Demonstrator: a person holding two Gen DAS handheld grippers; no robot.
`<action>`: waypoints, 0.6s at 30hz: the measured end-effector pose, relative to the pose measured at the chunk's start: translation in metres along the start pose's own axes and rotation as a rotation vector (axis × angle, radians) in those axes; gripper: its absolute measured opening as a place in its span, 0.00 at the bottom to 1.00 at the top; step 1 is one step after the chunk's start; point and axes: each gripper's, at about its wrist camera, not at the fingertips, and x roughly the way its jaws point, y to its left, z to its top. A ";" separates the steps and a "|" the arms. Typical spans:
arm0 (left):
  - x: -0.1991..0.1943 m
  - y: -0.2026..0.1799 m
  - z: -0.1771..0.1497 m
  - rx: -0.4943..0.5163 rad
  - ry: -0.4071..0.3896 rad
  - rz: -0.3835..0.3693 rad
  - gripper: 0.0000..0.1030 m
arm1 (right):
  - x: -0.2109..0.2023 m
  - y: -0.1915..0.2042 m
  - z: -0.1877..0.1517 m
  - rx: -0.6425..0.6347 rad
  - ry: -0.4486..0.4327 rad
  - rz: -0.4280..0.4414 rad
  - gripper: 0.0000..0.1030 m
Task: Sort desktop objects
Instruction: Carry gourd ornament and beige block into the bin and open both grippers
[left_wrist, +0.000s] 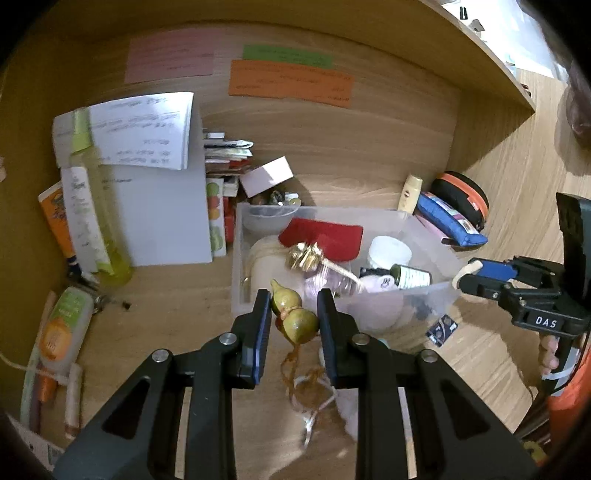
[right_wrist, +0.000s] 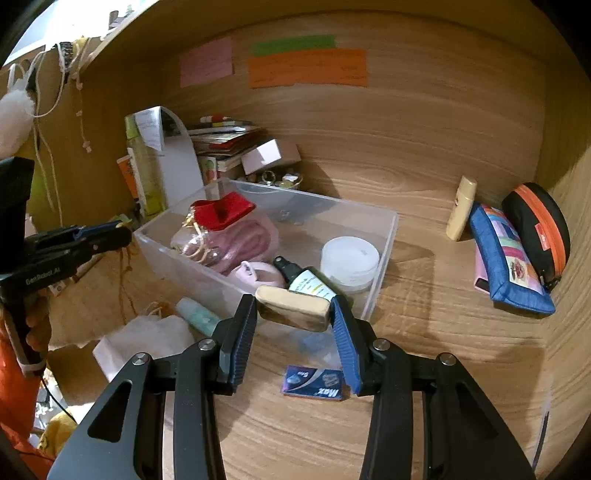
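Observation:
My left gripper (left_wrist: 293, 304) is shut on a green gourd charm (left_wrist: 294, 314) with a brown cord hanging below it, just in front of the clear plastic bin (left_wrist: 424, 295). My right gripper (right_wrist: 293, 306) is shut on a cream wooden block (right_wrist: 293, 308), held at the near rim of the same bin (right_wrist: 384, 258). The bin holds a red pouch (right_wrist: 223, 212), pink items, a white jar (right_wrist: 349, 258) and a small dark spray bottle (right_wrist: 304, 282). The right gripper also shows in the left wrist view (left_wrist: 467, 275), and the left gripper in the right wrist view (right_wrist: 118, 230).
Bottles and tubes (left_wrist: 92, 221) lie at the left, with papers and stacked books (left_wrist: 225, 162) behind. A blue pouch (right_wrist: 511, 266), an orange-zip case (right_wrist: 539, 229) and a cream bottle (right_wrist: 460, 208) lie at the right. A small blue packet (right_wrist: 314, 382) and white paper (right_wrist: 144, 339) lie in front.

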 end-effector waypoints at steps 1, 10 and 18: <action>0.002 0.000 0.002 0.002 -0.001 0.000 0.24 | 0.002 -0.002 0.001 0.003 0.002 0.001 0.37; 0.027 0.001 0.014 0.007 0.019 0.002 0.24 | 0.019 -0.014 0.011 0.029 0.022 0.003 0.37; 0.047 0.010 0.009 -0.014 0.077 -0.006 0.24 | 0.032 -0.017 0.012 0.034 0.047 0.005 0.37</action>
